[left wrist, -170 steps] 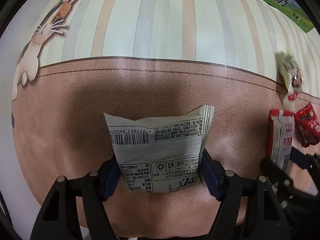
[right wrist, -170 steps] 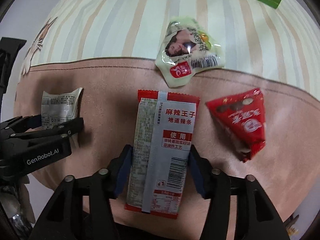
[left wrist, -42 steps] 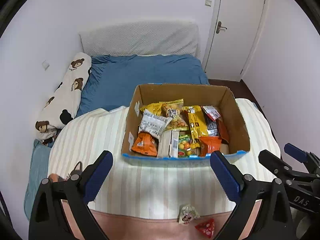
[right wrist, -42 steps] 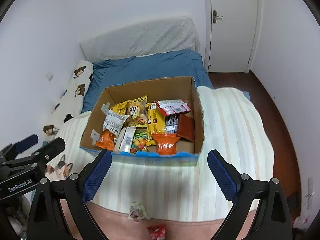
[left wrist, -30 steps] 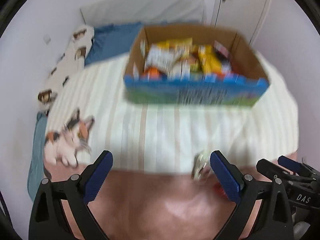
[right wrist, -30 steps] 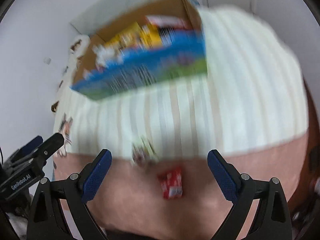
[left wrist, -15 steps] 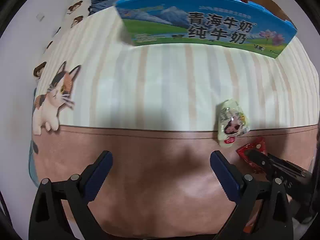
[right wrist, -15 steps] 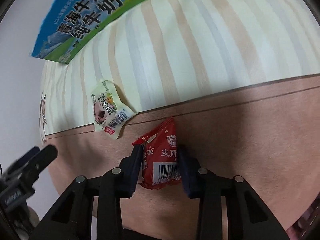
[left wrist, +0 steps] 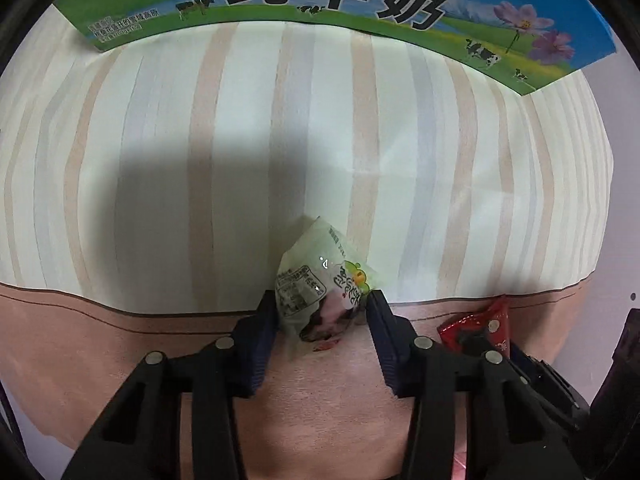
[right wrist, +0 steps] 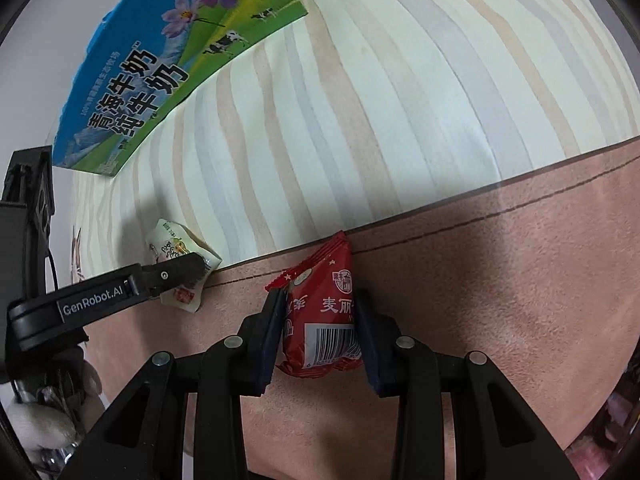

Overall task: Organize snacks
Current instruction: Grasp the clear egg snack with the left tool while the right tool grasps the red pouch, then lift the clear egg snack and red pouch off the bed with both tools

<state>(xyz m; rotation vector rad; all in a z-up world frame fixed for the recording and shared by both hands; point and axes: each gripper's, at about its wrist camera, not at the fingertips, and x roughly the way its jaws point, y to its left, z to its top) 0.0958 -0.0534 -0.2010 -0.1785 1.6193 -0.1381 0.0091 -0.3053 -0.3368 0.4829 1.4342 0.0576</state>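
On the table's brown border (left wrist: 120, 360), my left gripper (left wrist: 322, 312) has just closed its fingers onto the pale green snack packet (left wrist: 320, 280), pads pressing both sides. Just beside it, my right gripper (right wrist: 318, 320) pinches the red snack packet (right wrist: 320, 320). Beyond both stands the milk carton box (left wrist: 320, 0).

At upper left of my right view, the milk box (right wrist: 132, 92) reads "青海牛奶 纯牛奶"; my left gripper's arm (right wrist: 96, 300) reads "GenRobot.AI".

Pale green packet (left wrist: 320, 292) and red packet (right wrist: 320, 316) lie on the cloth's brown edge.
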